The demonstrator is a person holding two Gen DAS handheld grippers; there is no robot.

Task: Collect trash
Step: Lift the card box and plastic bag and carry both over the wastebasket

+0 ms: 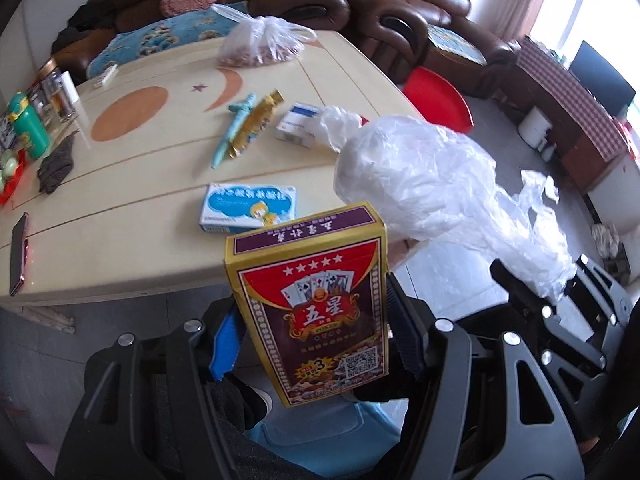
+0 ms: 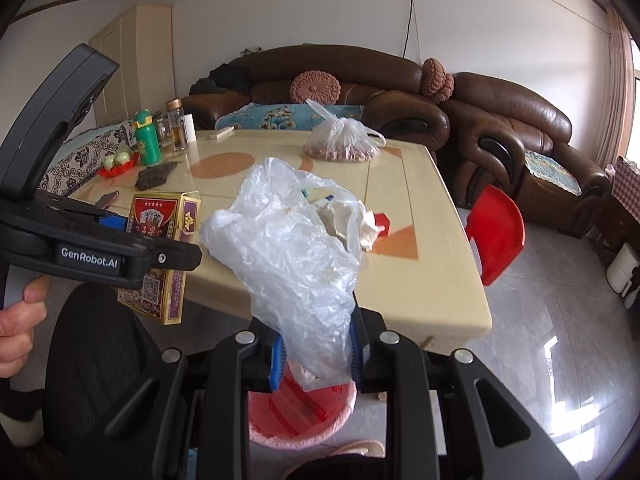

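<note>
Lower centre of left view: left gripper pinches card box upright, off table. Right gripper squeezes bag over bin. Risk: thin film slips, bag w/ trash falls outside bin.

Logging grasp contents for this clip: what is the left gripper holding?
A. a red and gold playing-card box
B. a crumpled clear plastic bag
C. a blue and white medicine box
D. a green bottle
A: in the left wrist view the left gripper is closed on the playing-card box, held upright between its fingers, while the plastic bag sits in the right gripper above the pink bin.
</note>
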